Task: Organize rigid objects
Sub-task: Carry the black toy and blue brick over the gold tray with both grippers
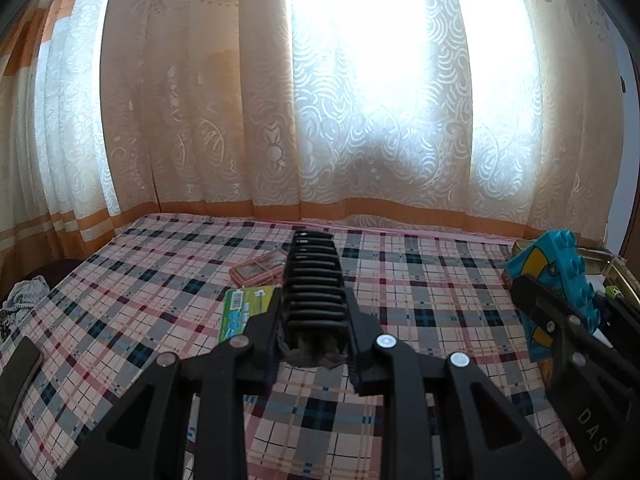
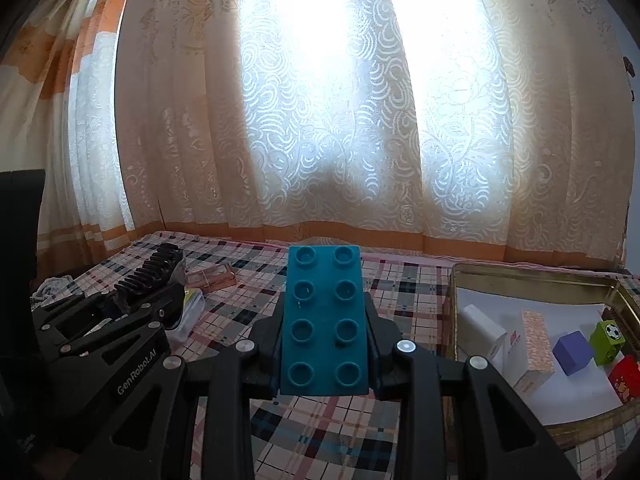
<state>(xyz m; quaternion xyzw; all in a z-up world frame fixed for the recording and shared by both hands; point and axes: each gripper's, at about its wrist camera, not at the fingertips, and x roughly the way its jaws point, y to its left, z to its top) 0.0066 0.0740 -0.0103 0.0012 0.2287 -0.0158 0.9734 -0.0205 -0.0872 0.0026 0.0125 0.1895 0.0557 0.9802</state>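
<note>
My left gripper (image 1: 314,332) is shut on a black ribbed clip-like piece (image 1: 316,276), which sticks out forward over the plaid bedsheet (image 1: 420,272). The right wrist view shows that same piece (image 2: 154,268) at the left. My right gripper (image 2: 324,340) is shut on a teal studded toy brick (image 2: 324,308), studs facing up, held above the sheet. That brick (image 1: 560,264) also shows at the right edge of the left wrist view. A gold tin tray (image 2: 532,276) lies to the right of the right gripper.
In the tray lie a white box (image 2: 480,330), a patterned box (image 2: 536,340), a purple cube (image 2: 572,352), a green cube (image 2: 608,340) and a red block (image 2: 626,376). A pink case (image 1: 260,270) and a green packet (image 1: 244,308) lie on the sheet. Curtains hang behind the bed.
</note>
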